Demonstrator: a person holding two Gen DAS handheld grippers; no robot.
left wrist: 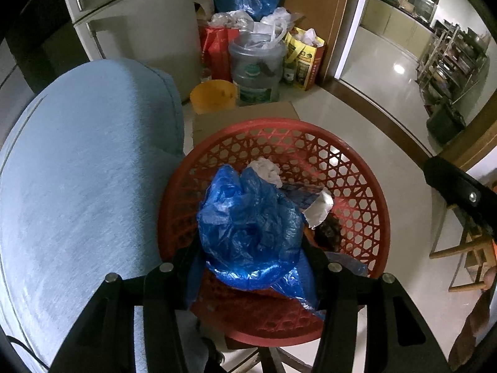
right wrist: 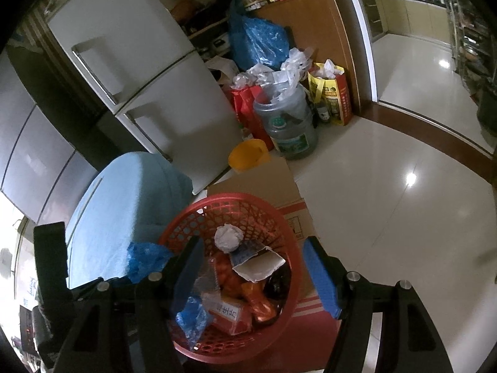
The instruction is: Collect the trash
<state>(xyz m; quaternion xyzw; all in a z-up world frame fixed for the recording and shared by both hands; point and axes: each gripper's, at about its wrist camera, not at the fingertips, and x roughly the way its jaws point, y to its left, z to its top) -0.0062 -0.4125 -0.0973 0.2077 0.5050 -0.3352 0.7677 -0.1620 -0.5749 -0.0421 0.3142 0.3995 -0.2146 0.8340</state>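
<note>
- Red lattice plastic: one trash basket (right wrist: 279, 236), seated on a cardboard box (right wrist: 264, 183) with red stripes, beside a pale blue cushion (left wrist: 87, 171).
- Writing: an orange-red packet (right wrist: 228, 312) in the basket carried a white label with dark characters, too blurred to read; a yellow printed bag (right wrist: 334, 99) by the wooden cabinet bore red and dark print, also unreadable; a green label showed on one large water jug (right wrist: 287, 121), its text illegible.
- Left gripper (left wrist: 254, 267): jaws drawn in against a crumpled blue plastic bag (left wrist: 248, 217), pinched between the two fingers and held over the near rim of the basket.
- Right gripper (right wrist: 254, 276): jaws spread wide, blue pads (right wrist: 321, 279) apart on either side of the basket's mouth, nothing between them; hovered above the basket's contents without contact.
- Inside the basket, counted from the right wrist view: one ball of white paper (right wrist: 228, 237), one torn white card piece (right wrist: 259, 267), one orange wrapper (right wrist: 257, 303), one scrap of blue film (right wrist: 192, 317) at the near edge.
- Beyond the box, on the floor: one yellow bucket (right wrist: 247, 154), one red bag (right wrist: 248, 108), one large blue sack (right wrist: 257, 40), next to a white two-door fridge (right wrist: 139, 77).
</note>
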